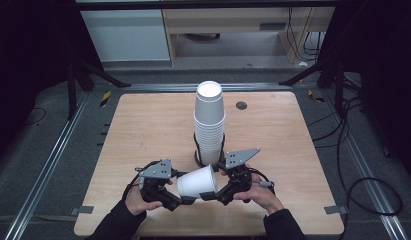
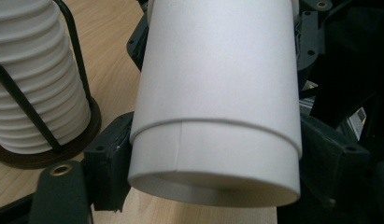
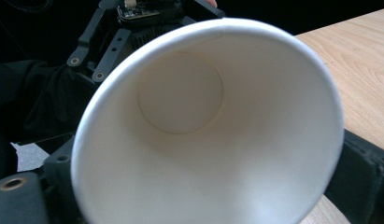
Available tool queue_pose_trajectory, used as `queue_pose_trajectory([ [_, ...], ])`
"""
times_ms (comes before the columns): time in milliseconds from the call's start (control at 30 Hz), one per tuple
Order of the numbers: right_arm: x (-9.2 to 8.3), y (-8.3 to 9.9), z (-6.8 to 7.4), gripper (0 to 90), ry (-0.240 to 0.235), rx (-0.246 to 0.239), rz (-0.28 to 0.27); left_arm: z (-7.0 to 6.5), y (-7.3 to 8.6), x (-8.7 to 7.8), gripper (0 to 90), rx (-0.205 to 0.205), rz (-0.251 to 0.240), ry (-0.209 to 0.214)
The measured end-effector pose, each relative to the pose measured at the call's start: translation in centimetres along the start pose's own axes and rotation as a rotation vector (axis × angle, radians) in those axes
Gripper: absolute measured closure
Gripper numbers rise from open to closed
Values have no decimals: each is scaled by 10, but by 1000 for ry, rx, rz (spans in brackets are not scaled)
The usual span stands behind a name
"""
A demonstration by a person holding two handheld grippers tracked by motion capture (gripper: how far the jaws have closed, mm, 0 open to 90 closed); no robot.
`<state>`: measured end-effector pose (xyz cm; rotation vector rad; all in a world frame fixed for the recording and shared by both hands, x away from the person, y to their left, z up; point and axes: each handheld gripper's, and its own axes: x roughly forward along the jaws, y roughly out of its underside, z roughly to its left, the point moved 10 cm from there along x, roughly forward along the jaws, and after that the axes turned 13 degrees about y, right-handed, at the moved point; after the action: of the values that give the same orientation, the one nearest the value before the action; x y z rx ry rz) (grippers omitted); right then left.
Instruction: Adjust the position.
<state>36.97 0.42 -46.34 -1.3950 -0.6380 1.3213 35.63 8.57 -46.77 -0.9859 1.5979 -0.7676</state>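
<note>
Behind, table (image 1: 143,130); cup (image 1: 197,182) hides right gripper (image 1: 224,192) jaws (grip unclear).

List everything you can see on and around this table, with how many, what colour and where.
Loose white paper cups: two nested, white, lying sideways between the two claws at the near edge, narrow end to the left.
Stack of white paper cups: one tall stack, white, upside down at the table's middle.
Black wire holder: one, black, round base and thin uprights around the stack's foot.
Light wooden table: one, pale wood, with a small dark round fitting near its far edge.
Black cables: several, black, on the grey floor at right.
Left claw: one, black with grey plate, jaws flanking the cups' narrow end.
Right claw: one, black with grey plate, at the cups' wide end.
Hands: two, dark sleeves, near edge.
</note>
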Motion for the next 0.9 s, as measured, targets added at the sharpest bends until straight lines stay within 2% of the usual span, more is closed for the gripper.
queue_pose_trajectory([
  [167,-3,-1,-1,81,4,-1,-7,1,0,-3,172,-4,2,-6],
  [300,-8,-3,-4,80,31,-24,3,5,3,-8,152,-8,28,-24],
  [333,-11,-2,-9,78,67,-45,22,8,5,-9,140,-12,43,-39],
  [467,-16,2,-19,76,148,-80,92,14,13,-10,130,-28,83,-56],
  [500,-16,4,-20,76,165,-93,108,14,13,-10,128,-28,83,-56],
  [533,-15,6,-22,75,177,-99,128,16,17,-7,126,-31,115,-65],
  [567,-15,6,-22,75,177,-99,128,16,17,-7,122,-31,115,-65],
  [600,-12,10,-23,75,194,-114,161,18,21,-3,120,-27,148,-79],
  [667,-8,14,-22,75,197,-128,193,19,26,1,118,-27,181,-80],
  [700,-8,14,-22,75,197,-128,193,19,26,1,115,-27,181,-80],
  [733,-2,17,-21,74,203,-147,226,19,30,6,116,-25,215,-82],
  [767,1,19,-20,73,200,-154,239,19,30,6,115,-25,215,-82],
  [800,3,20,-18,74,193,-160,247,19,33,9,116,-20,242,-84],
  [900,10,19,-11,74,172,-179,253,18,35,11,123,-19,252,-77],
])
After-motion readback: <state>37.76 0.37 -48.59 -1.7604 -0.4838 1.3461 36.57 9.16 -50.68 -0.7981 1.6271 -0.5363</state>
